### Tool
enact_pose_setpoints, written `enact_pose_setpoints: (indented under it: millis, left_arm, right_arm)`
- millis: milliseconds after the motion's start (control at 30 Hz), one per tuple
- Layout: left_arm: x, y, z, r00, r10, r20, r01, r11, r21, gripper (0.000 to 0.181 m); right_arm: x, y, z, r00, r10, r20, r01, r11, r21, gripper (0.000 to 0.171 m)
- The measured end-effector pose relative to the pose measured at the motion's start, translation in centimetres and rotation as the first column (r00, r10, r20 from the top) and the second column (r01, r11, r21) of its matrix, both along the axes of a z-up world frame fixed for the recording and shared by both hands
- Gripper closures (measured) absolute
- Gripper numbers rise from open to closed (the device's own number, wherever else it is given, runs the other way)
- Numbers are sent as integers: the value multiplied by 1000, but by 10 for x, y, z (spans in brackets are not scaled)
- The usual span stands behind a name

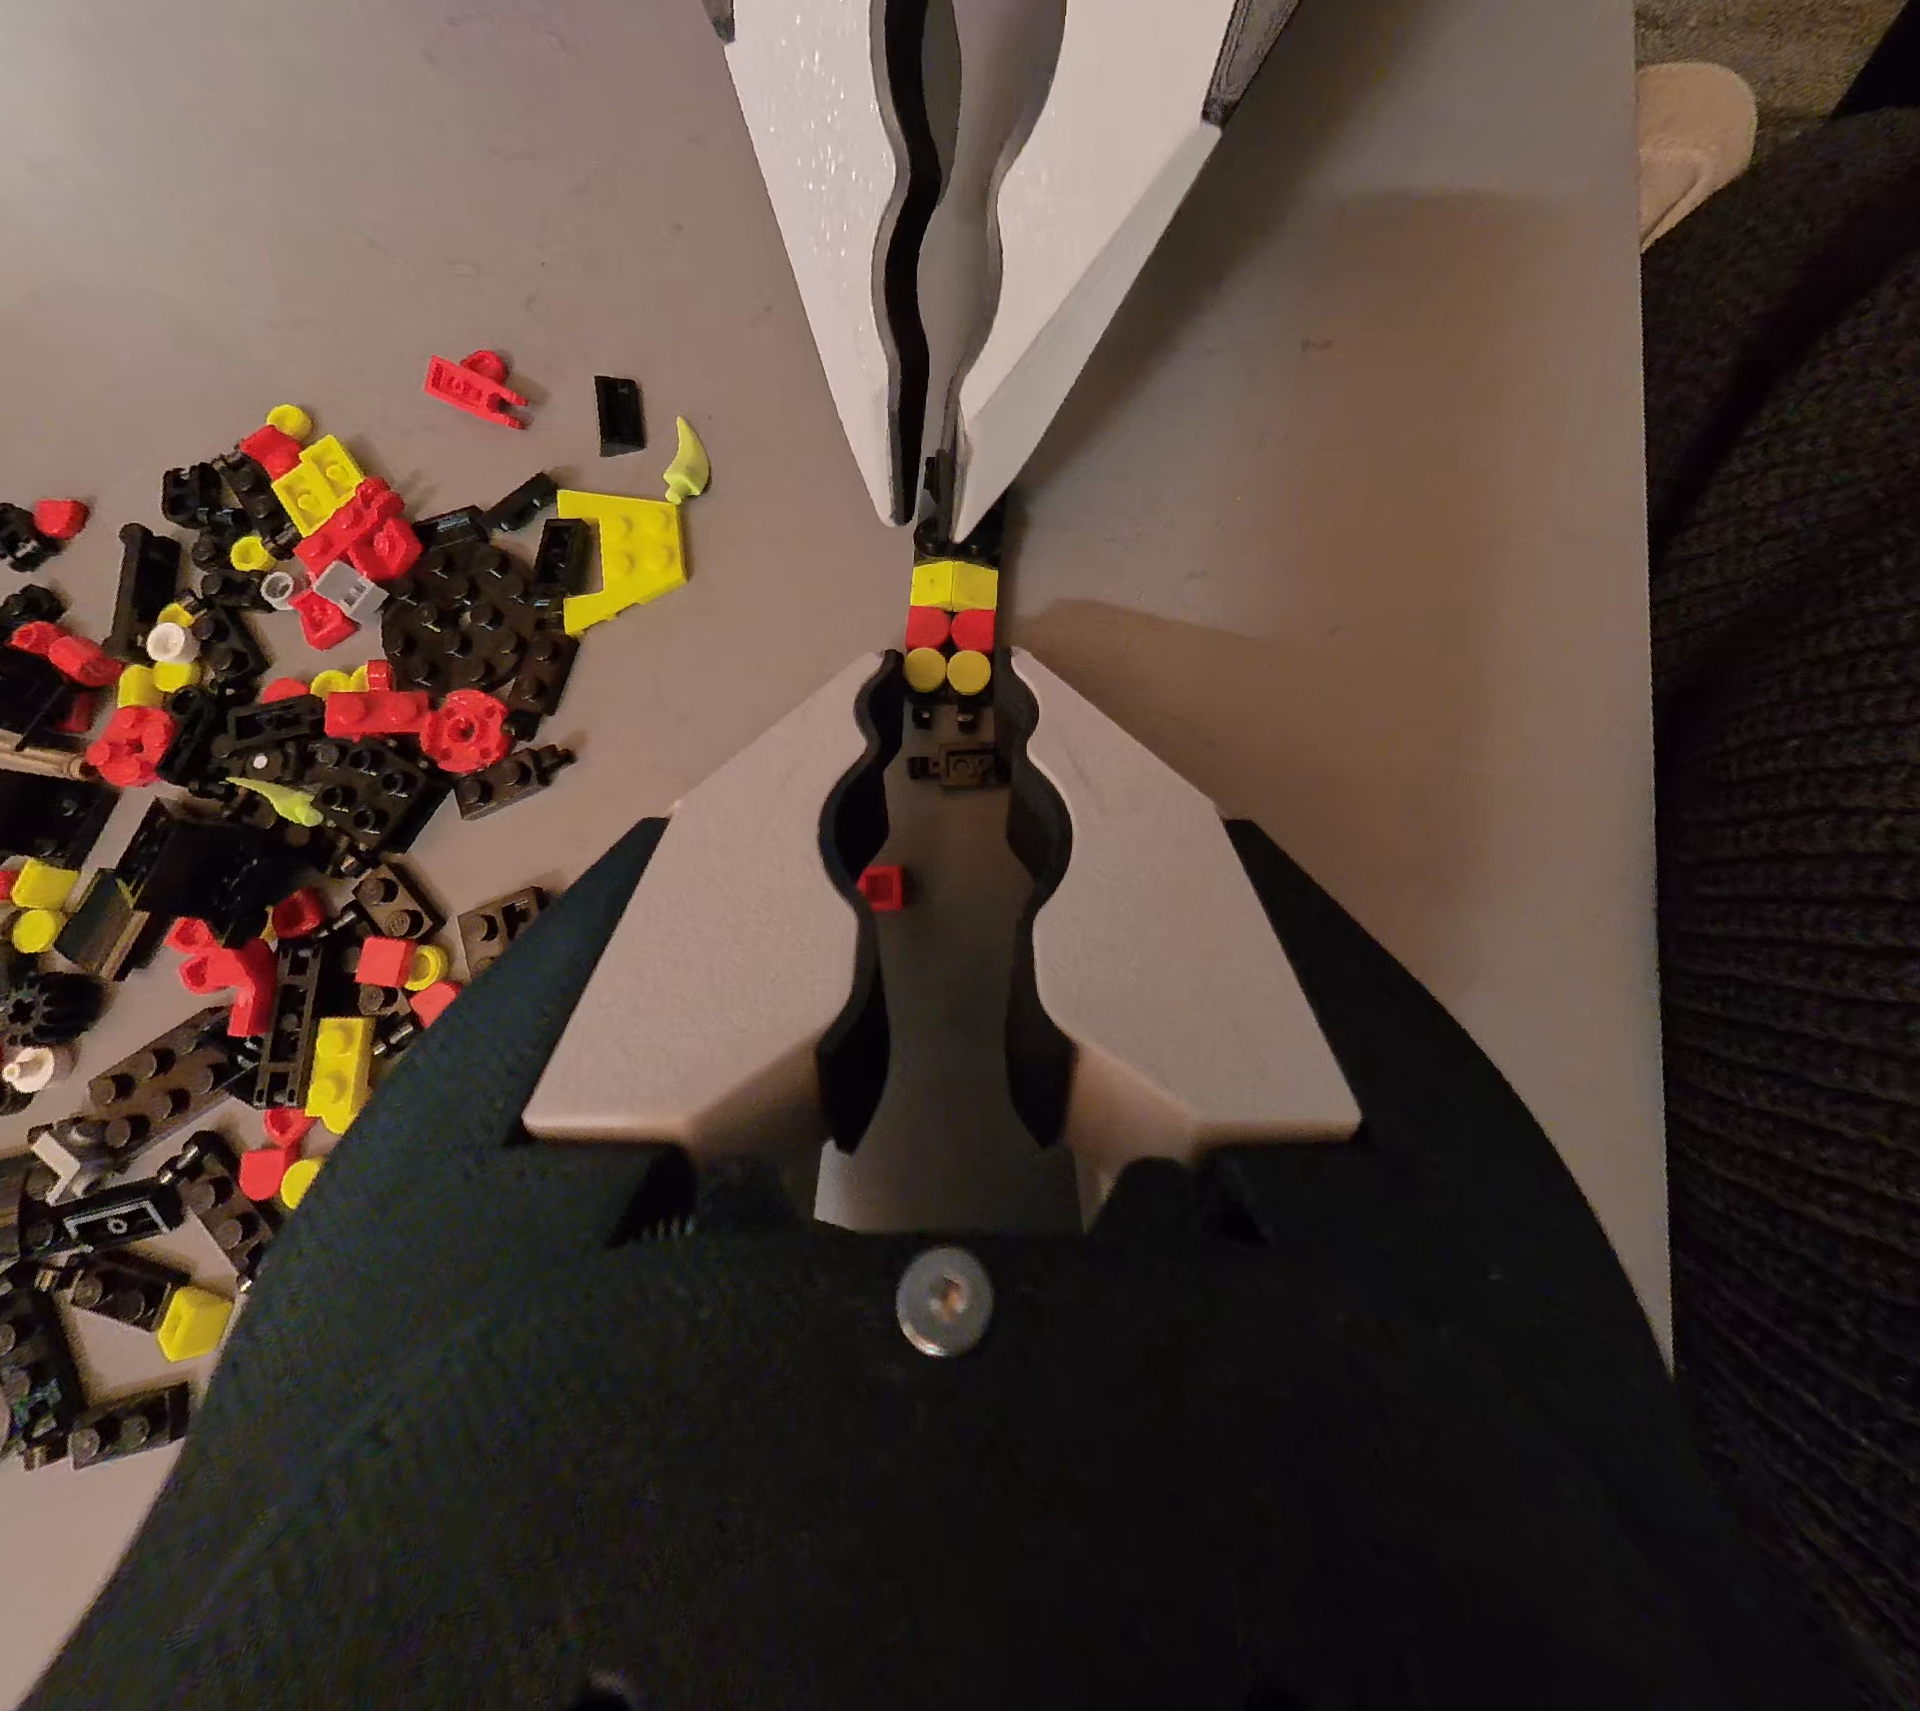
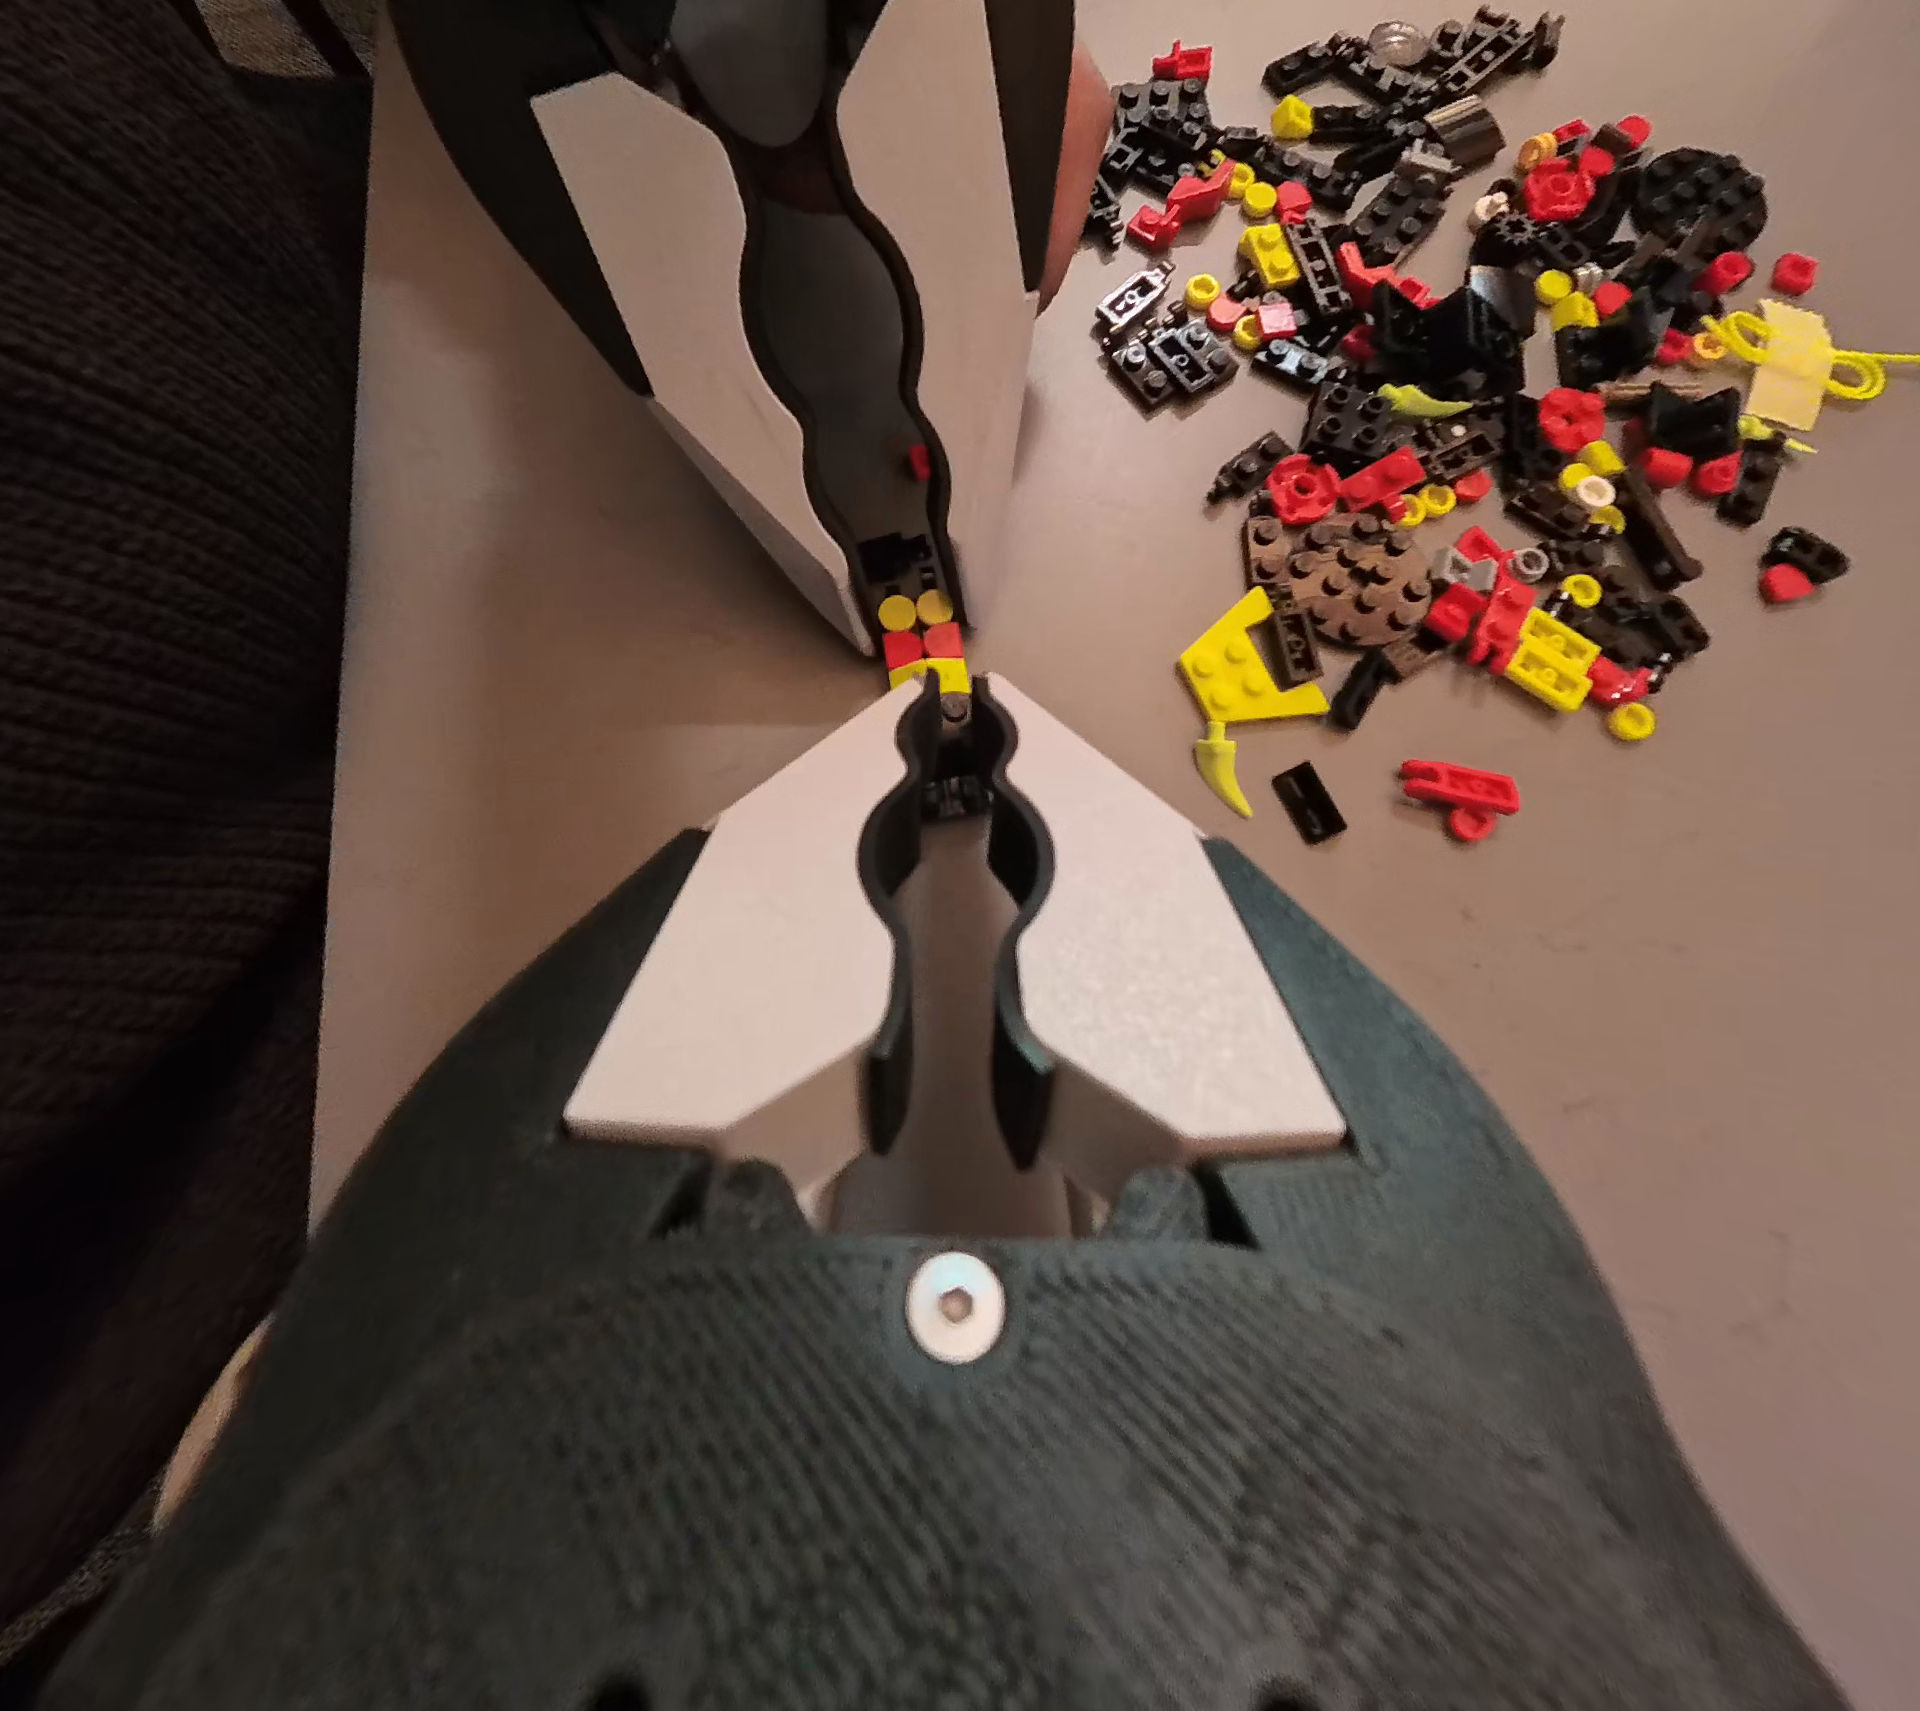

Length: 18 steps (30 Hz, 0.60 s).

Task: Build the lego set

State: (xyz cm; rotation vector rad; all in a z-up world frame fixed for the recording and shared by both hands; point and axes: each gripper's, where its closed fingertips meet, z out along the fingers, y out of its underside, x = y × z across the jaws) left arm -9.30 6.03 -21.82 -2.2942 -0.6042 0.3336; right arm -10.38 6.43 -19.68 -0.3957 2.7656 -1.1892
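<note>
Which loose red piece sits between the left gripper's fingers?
The small red brick, alone on the table between the left gripper fingers; the other reds lie in the pile.

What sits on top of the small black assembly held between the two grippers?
On the assembly: two yellow round studs, two red pieces, then two yellow bricks. Its far end is hidden between the right gripper's fingers.

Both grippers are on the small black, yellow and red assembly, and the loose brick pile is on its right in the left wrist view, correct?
Not quite: in the left wrist view the loose brick pile lies left of the assembly. Both the left gripper and right gripper do meet at it.
</note>
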Motion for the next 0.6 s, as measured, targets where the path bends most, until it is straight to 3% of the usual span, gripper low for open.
enact_pose_setpoints:
  millis: [600]
  left_arm:
    - [0,0,0,1000,0,3,0,1000,2,164]
  right_arm:
    - [0,-1,2,1000,0,2,0,1000,-13,164]
